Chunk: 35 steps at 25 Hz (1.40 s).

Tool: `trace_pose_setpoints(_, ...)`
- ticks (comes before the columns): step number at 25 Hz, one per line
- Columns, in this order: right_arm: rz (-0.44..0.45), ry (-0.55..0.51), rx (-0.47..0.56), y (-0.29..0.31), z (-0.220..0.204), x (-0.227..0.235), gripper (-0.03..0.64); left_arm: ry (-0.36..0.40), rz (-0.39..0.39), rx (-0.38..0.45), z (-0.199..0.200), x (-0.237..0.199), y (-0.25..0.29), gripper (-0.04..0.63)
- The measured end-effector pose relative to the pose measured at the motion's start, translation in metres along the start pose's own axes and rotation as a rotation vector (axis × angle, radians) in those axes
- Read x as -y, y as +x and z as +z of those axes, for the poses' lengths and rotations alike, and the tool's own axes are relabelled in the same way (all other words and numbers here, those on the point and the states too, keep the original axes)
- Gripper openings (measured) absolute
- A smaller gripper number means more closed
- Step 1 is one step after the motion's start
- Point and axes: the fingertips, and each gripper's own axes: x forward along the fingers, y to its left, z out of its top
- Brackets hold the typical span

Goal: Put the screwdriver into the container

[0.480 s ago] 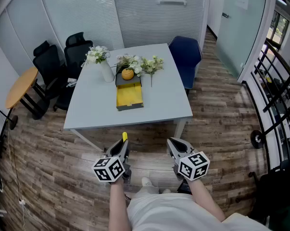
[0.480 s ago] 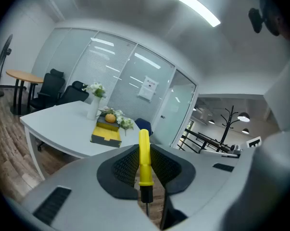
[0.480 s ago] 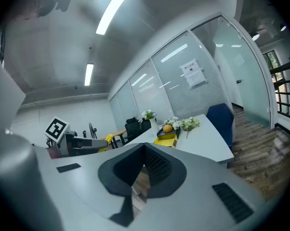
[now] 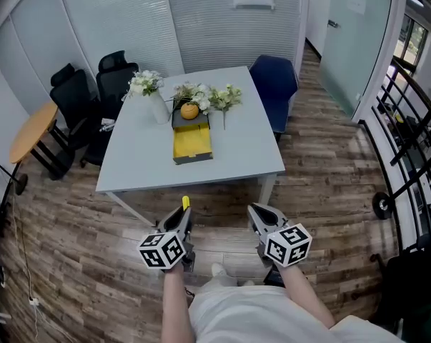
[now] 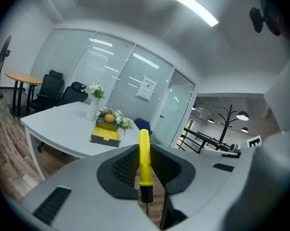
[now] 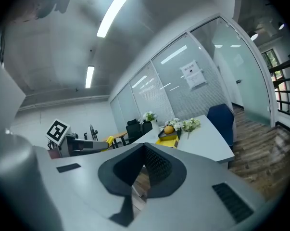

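Observation:
My left gripper (image 4: 183, 216) is shut on a yellow-handled screwdriver (image 4: 185, 203). In the left gripper view the screwdriver (image 5: 144, 160) stands upright between the ribbed pads, handle tip up. My right gripper (image 4: 257, 214) is shut, with nothing between its jaws in the right gripper view (image 6: 143, 163). Both hover over the wood floor, short of the table's near edge. The container (image 4: 192, 143), a dark open box with a yellow inside, lies mid-table; it also shows far ahead in the left gripper view as the container (image 5: 106, 134) and in the right gripper view as the container (image 6: 168, 139).
On the white table (image 4: 236, 156), an orange (image 4: 189, 110) sits at the box's far end, with a vase of flowers (image 4: 149, 90) and loose blooms (image 4: 224, 96) beside it. A blue chair (image 4: 276, 84) stands at the right, black chairs (image 4: 79, 91) and a round wooden table (image 4: 31, 128) at the left.

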Motion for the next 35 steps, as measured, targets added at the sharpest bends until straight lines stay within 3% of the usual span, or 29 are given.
trace_pose_setpoints(9, -0.023, 0.016, -0.009, 0.004, -0.002, 0.013, 0.015, -0.001, -0.003, -0.015, 0.003, -0.006, 0.014, 0.072)
trace_pose_setpoints(18, -0.067, 0.014, -0.038, 0.046, -0.001, 0.061, 0.015, -0.022, -0.02, -0.028, 0.014, -0.033, 0.078, 0.072)
trace_pose_setpoints(35, -0.165, 0.055, -0.132, 0.3, 0.038, 0.14, 0.015, -0.088, -0.059, -0.149, 0.113, -0.217, 0.275, 0.072)
